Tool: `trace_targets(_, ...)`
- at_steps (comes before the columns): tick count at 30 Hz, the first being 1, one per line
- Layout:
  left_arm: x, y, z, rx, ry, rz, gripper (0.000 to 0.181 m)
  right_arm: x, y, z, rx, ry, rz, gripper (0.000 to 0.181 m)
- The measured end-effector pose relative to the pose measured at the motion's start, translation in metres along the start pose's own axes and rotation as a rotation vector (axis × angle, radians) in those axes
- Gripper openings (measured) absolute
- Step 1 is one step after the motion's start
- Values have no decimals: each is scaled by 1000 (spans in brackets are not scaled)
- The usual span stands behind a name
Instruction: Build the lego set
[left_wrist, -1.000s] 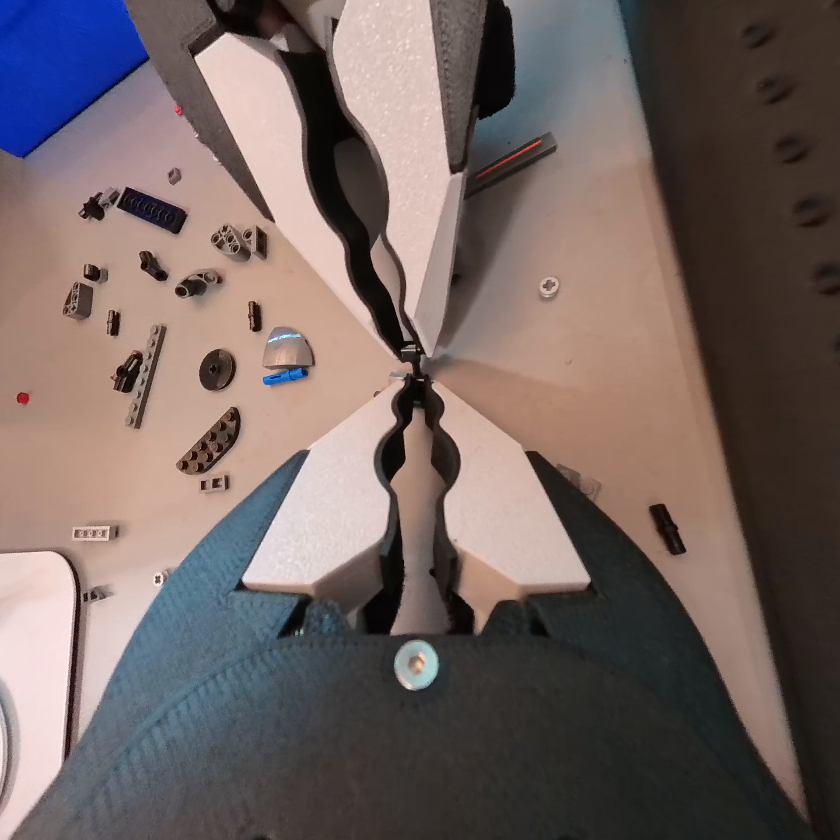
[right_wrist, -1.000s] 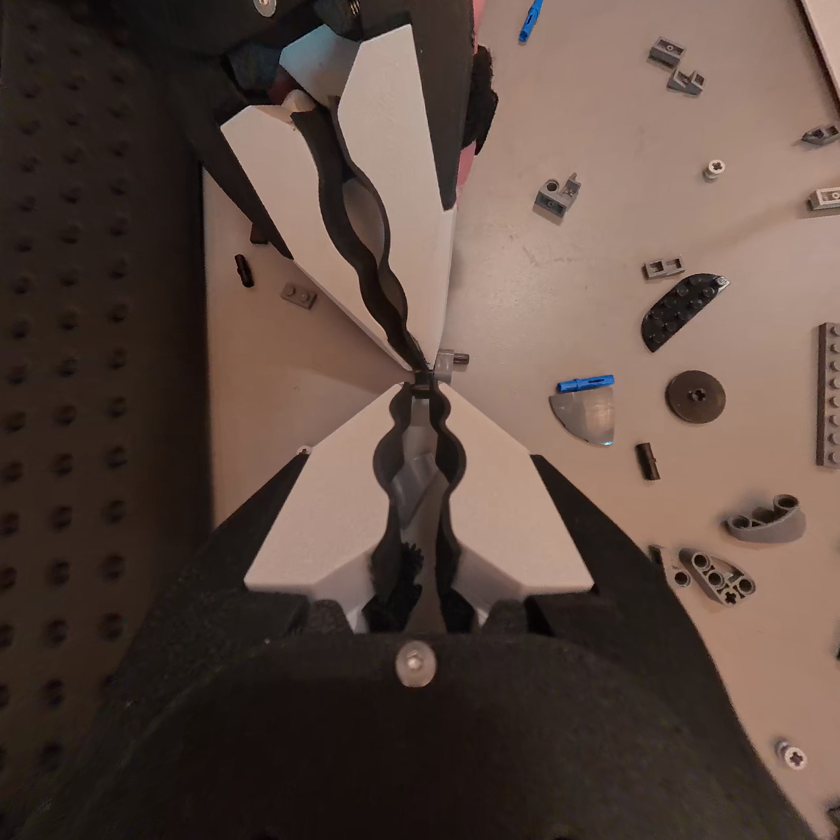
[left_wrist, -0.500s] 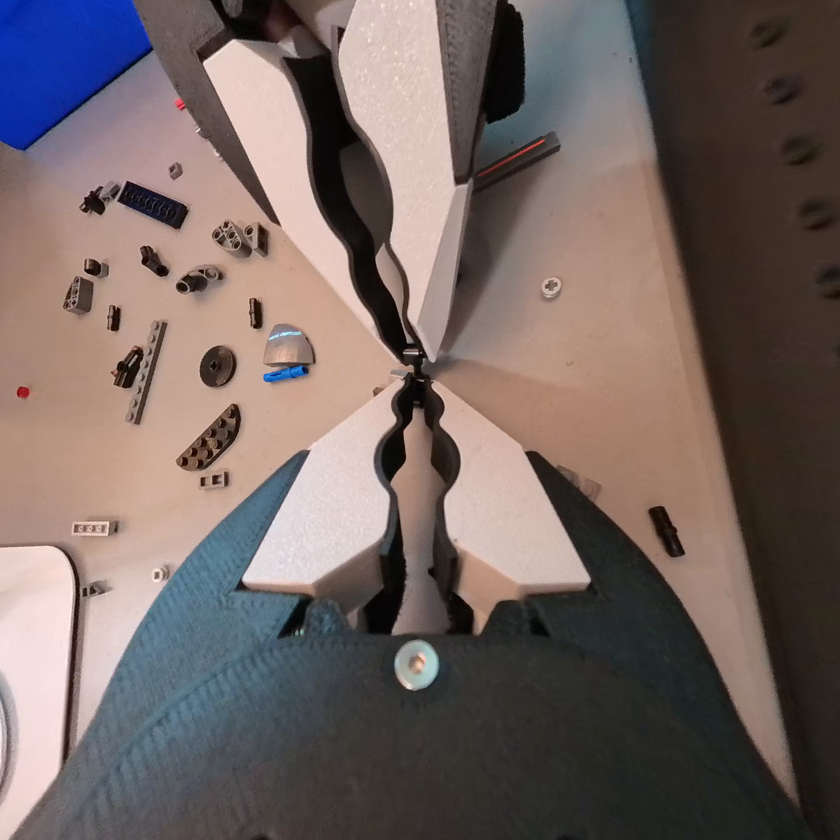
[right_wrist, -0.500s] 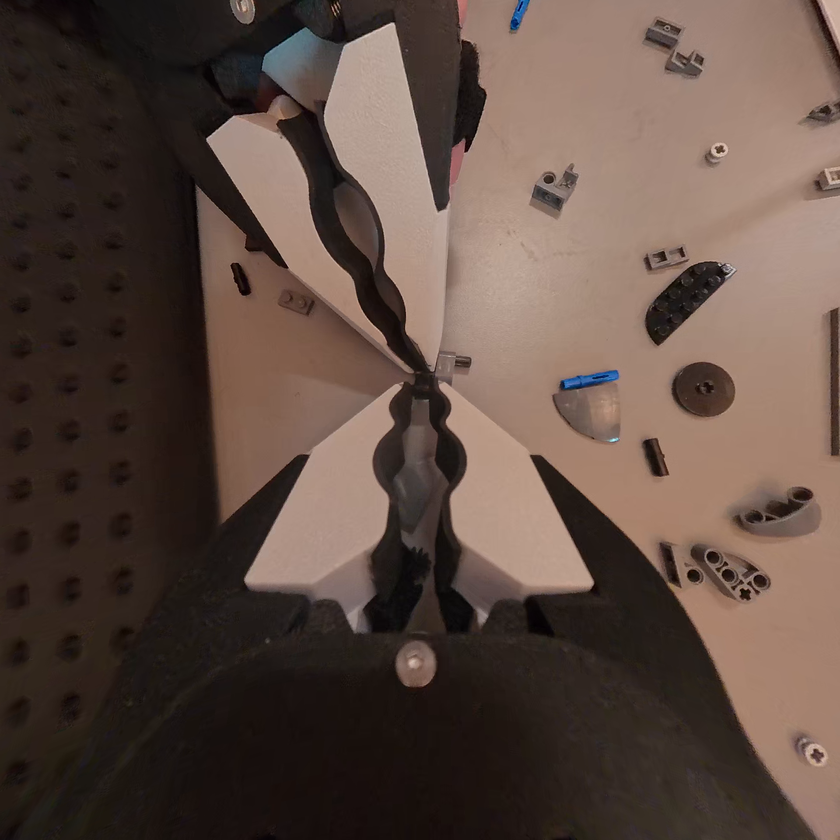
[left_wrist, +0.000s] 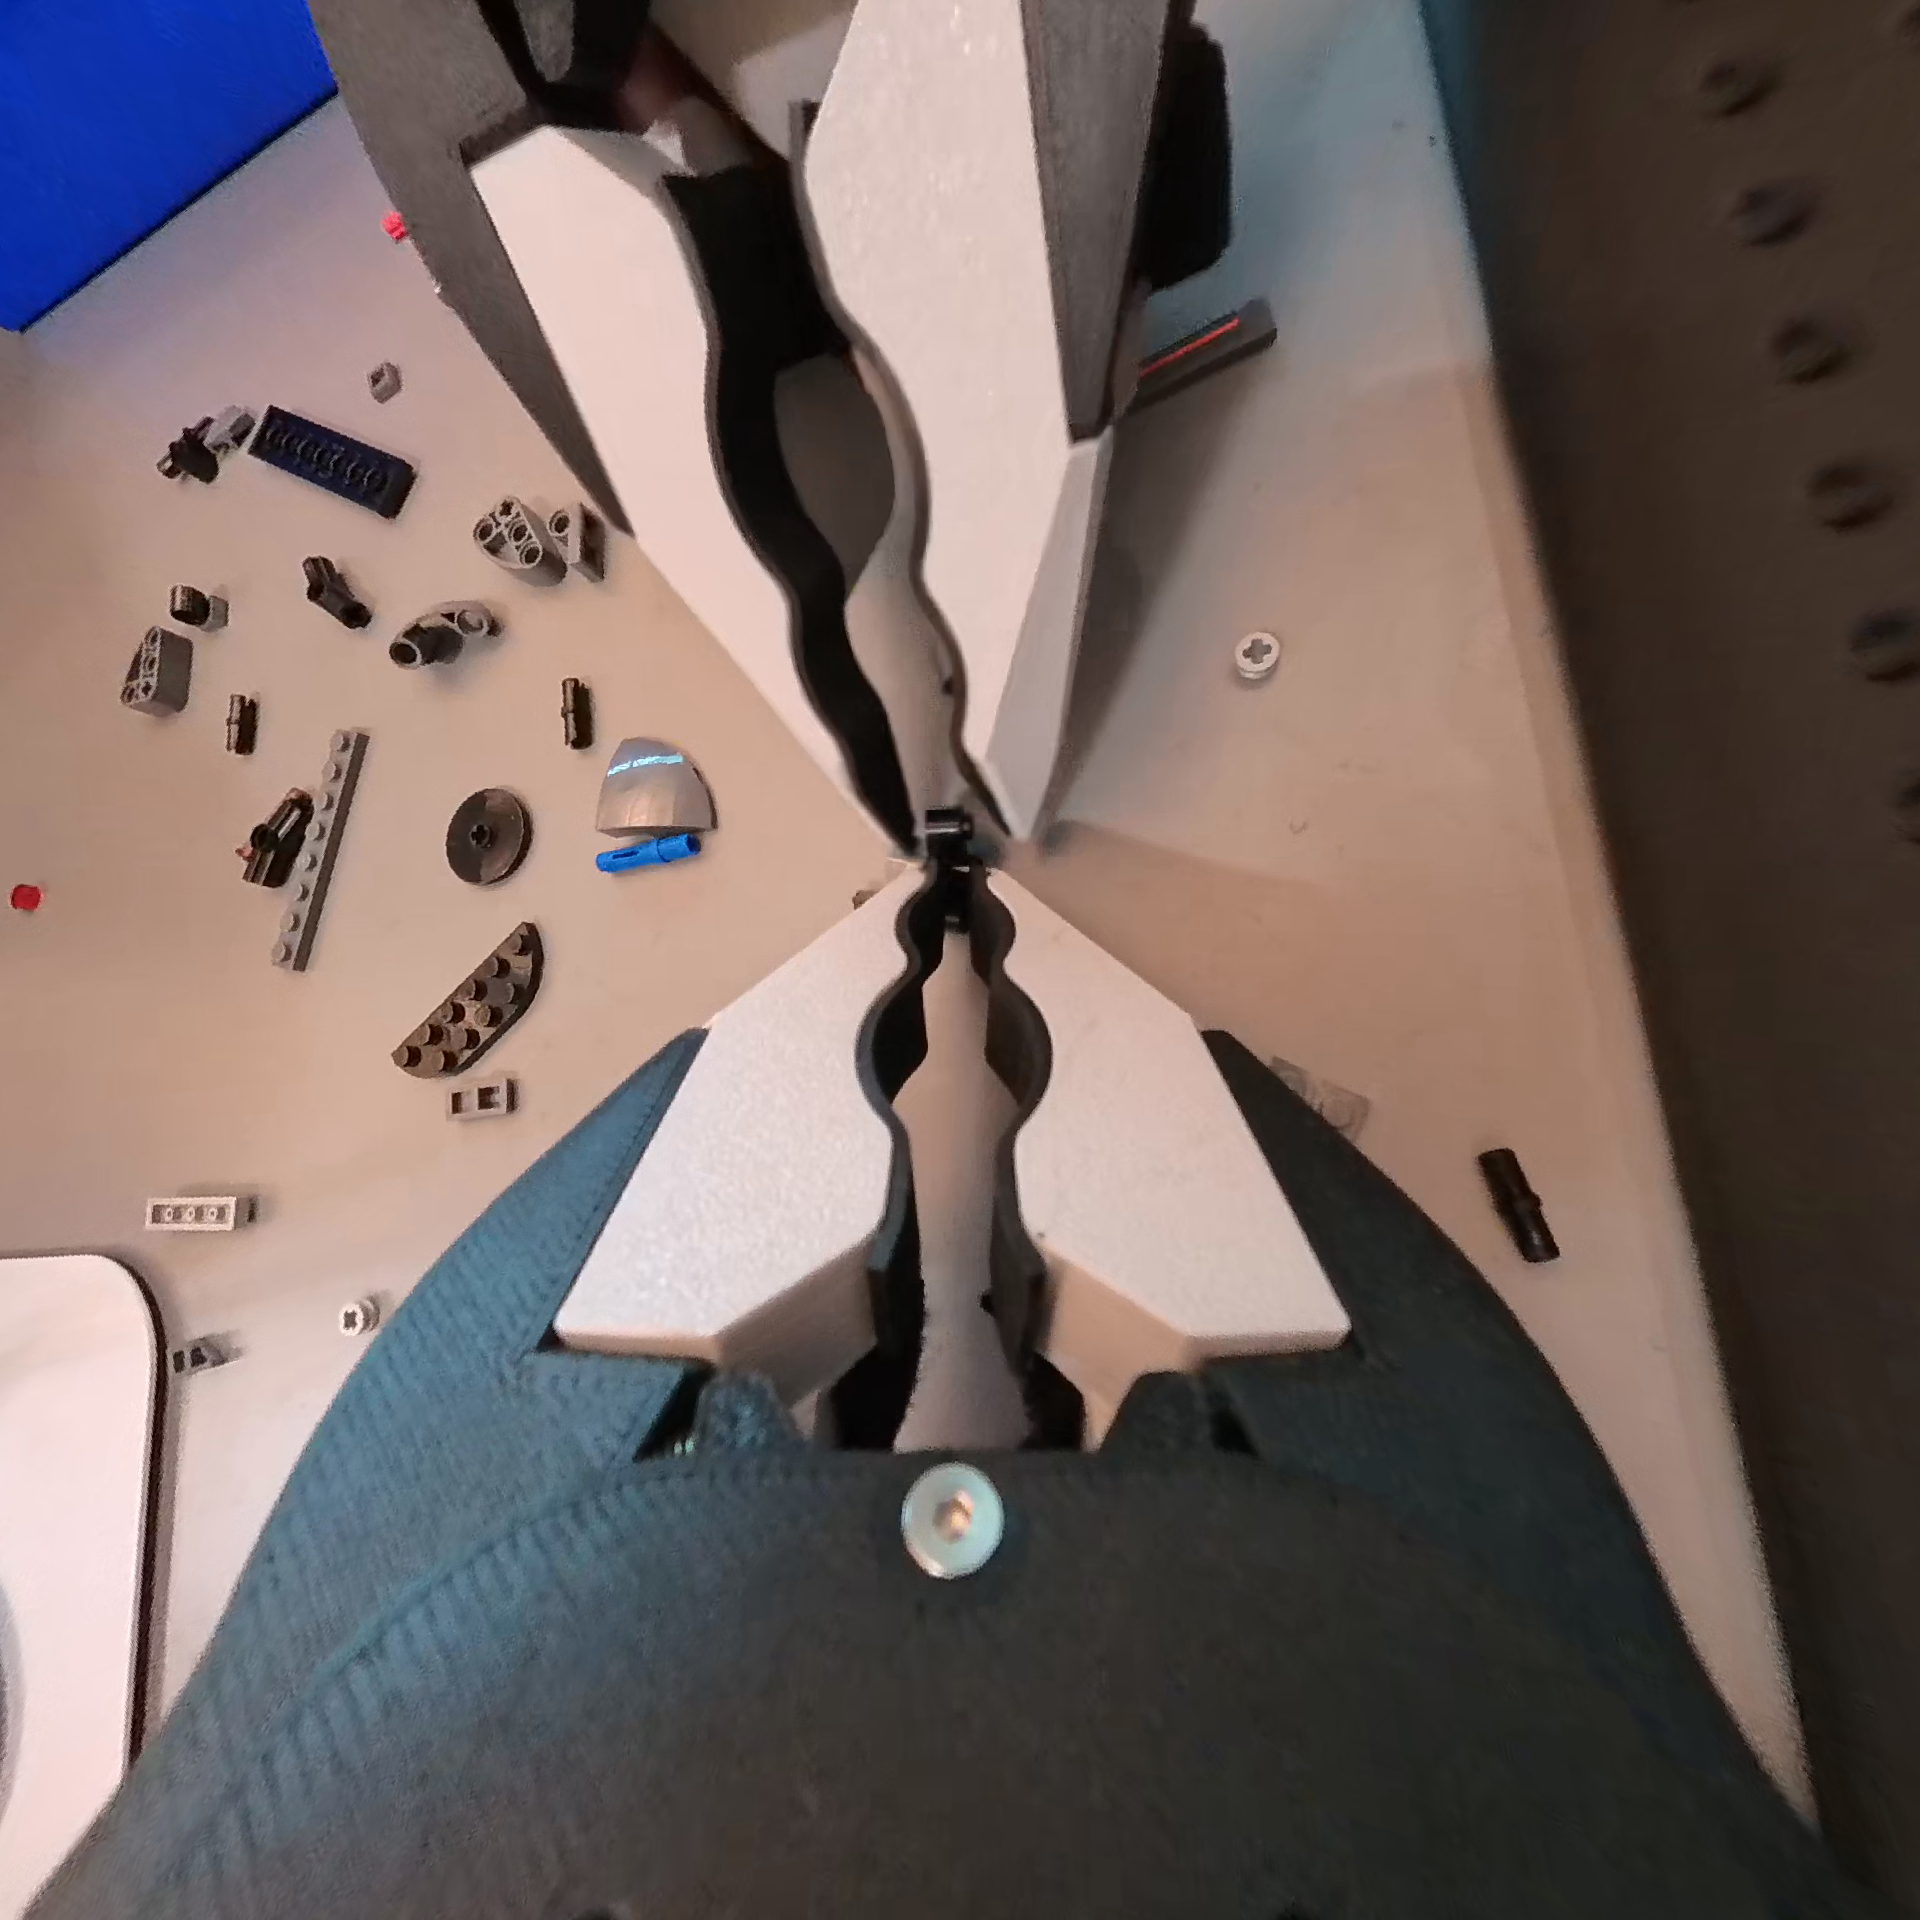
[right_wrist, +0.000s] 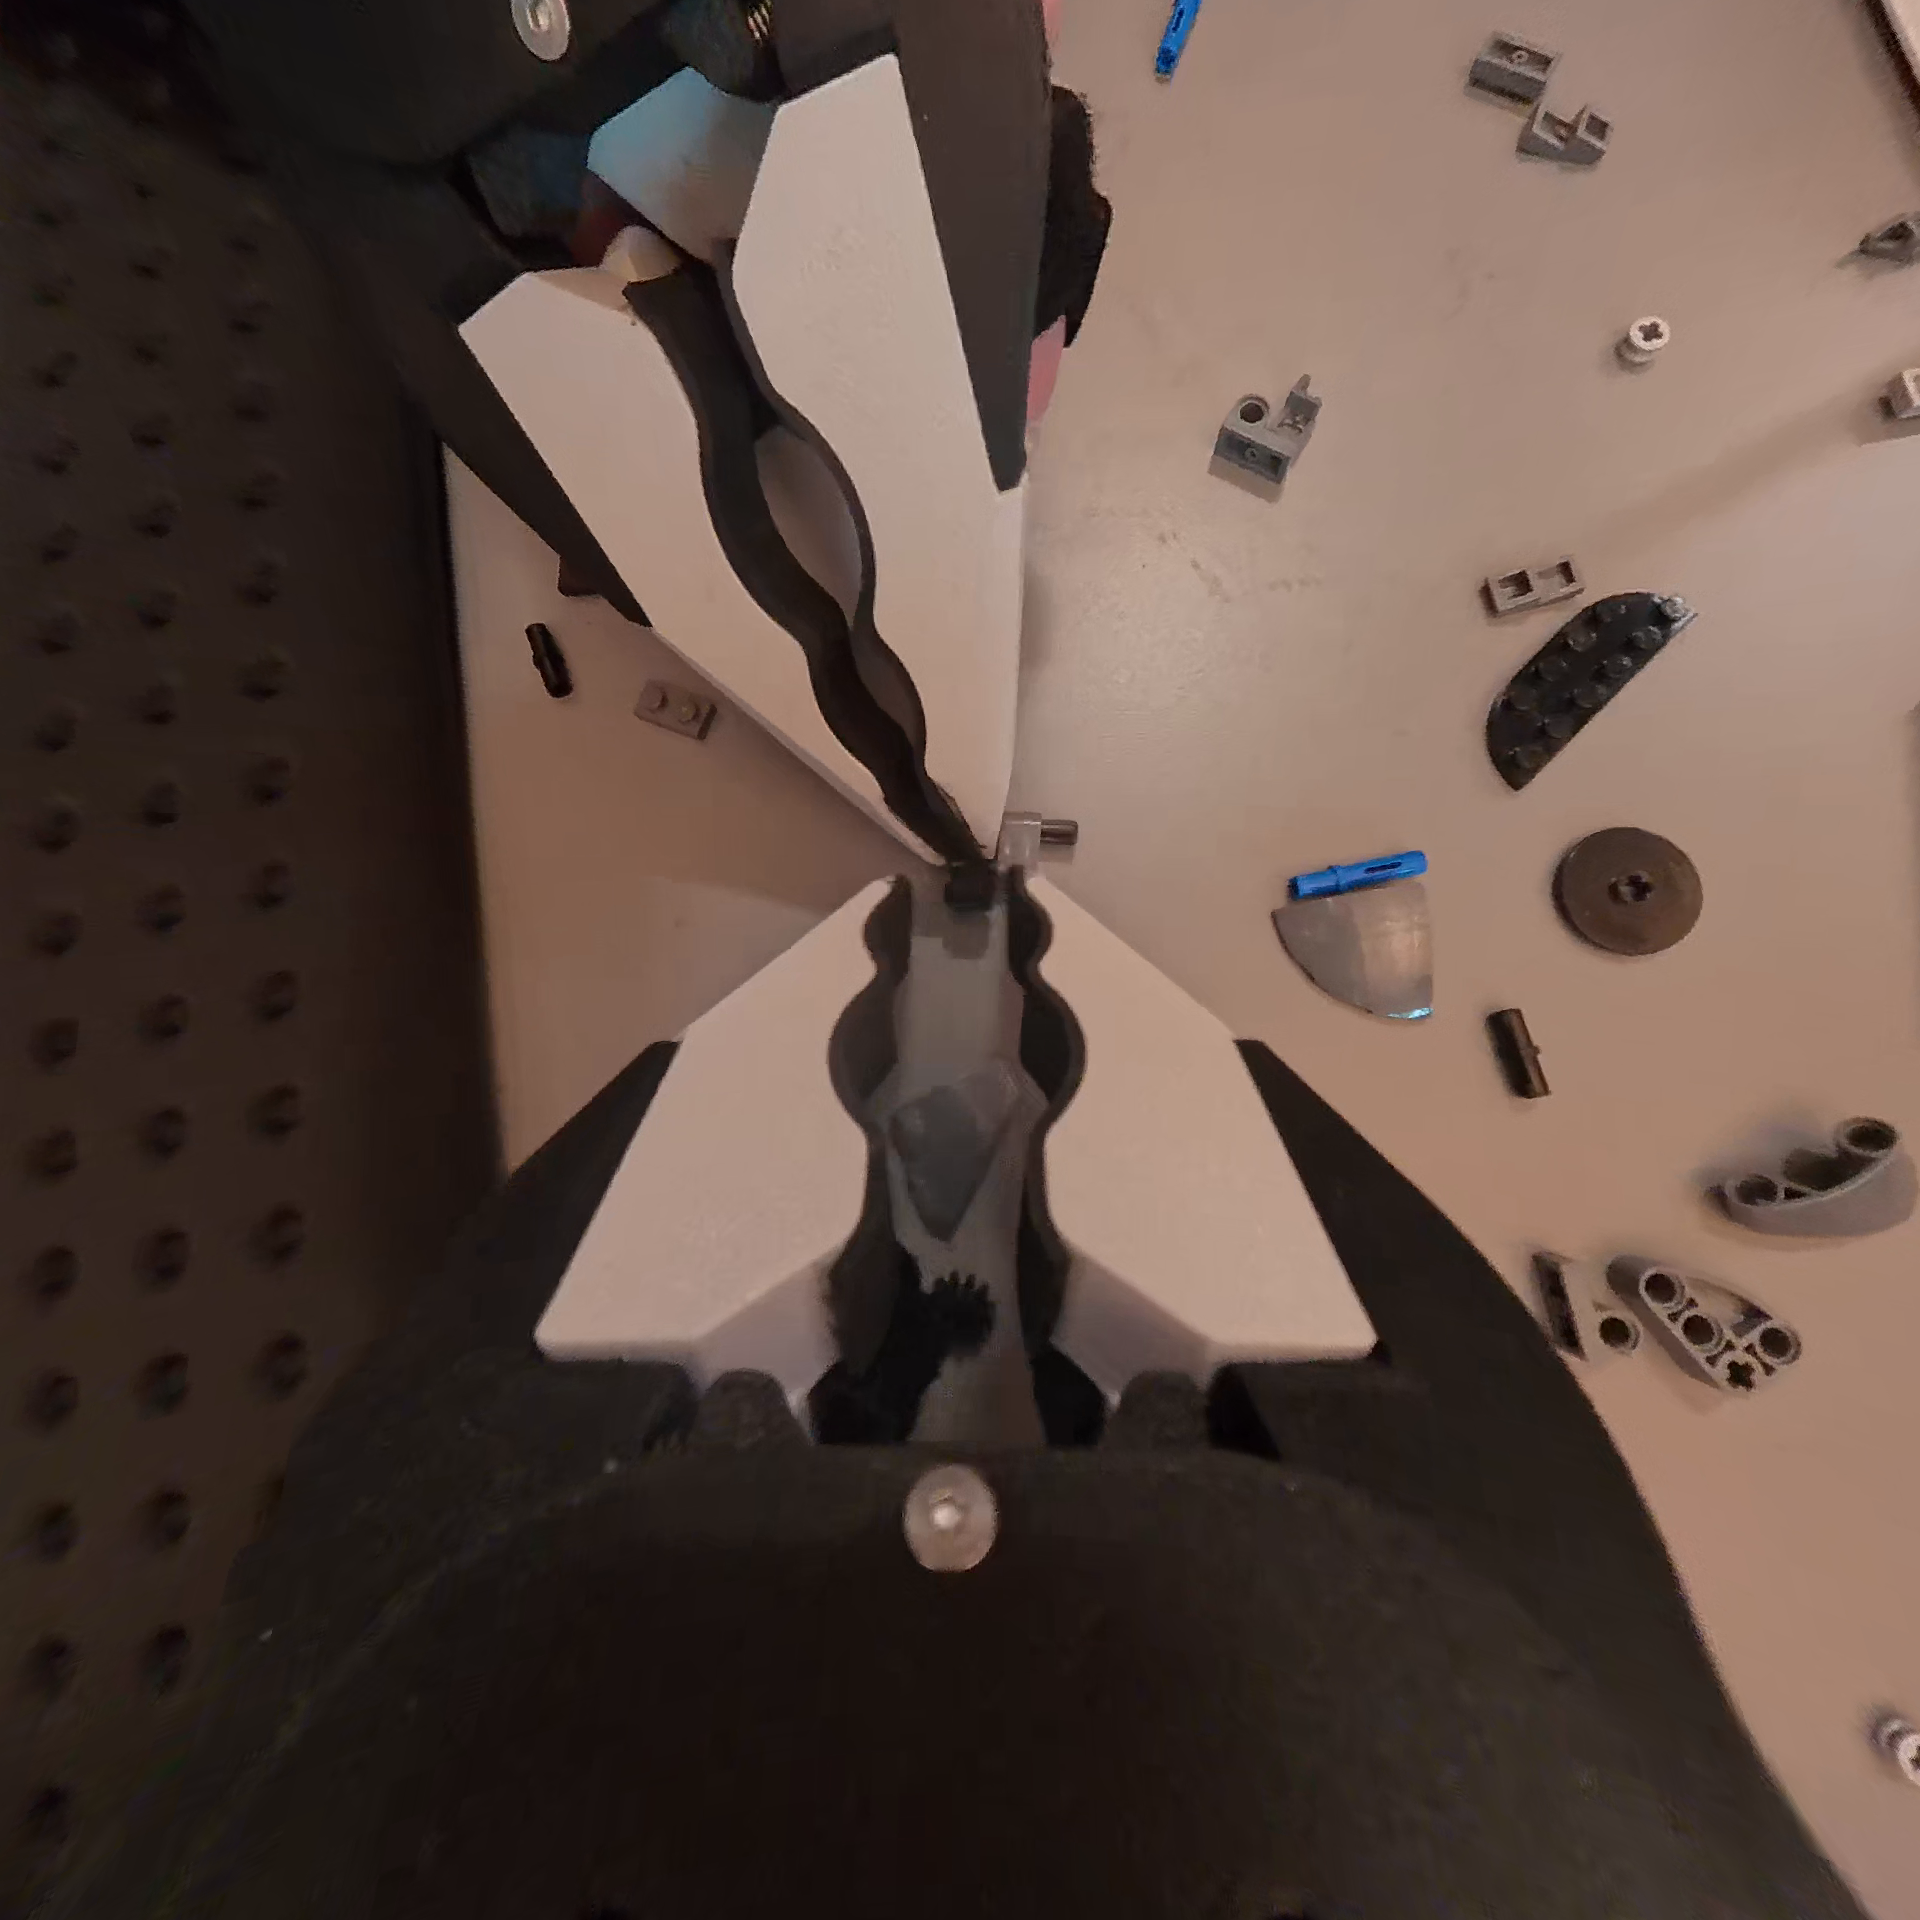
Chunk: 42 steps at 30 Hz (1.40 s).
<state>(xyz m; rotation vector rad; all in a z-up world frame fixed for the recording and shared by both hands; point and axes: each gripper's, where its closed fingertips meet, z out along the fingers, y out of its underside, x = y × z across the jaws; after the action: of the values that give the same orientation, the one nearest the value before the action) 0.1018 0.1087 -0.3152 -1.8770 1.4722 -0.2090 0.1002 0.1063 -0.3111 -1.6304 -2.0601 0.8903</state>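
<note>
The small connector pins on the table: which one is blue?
The blue pin lying just below the grey curved shell piece. The other loose pins, like the one near the table's right edge, are black.

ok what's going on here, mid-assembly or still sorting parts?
Mid-assembly. A person holds both grippers tip to tip above the table. The left gripper is shut on a small black pin, and the right gripper is shut on a small grey piece with a stub; the two bits meet at the tips. Whether they are joined yet is too small to tell. The other parts, such as the blue pin and black round disc, lie loose on the table.
</note>
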Motion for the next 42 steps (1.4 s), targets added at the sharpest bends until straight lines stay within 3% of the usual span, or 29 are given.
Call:
trace_targets(9,-1,1,-1,-1,1,1,3,5,4,1,-17,37,-36,15)
trace_targets(12,-1,1,0,0,1,0,2,6,5,4,-35,48,-59,6)
trace_targets(24,-2,1,0,-8,-19,4,3,3,5,4,-53,-30,212,6)
trace_targets(30,-1,1,0,-6,-12,0,3,7,-1,-2,-38,68,32,12)
trace_targets(33,-1,1,0,-3,-8,-6,2,4,-2,1,-35,56,0,6)
trace_targets(42,-2,1,0,-12,-17,-4,3,4,-2,1,-15,-23,286,5)
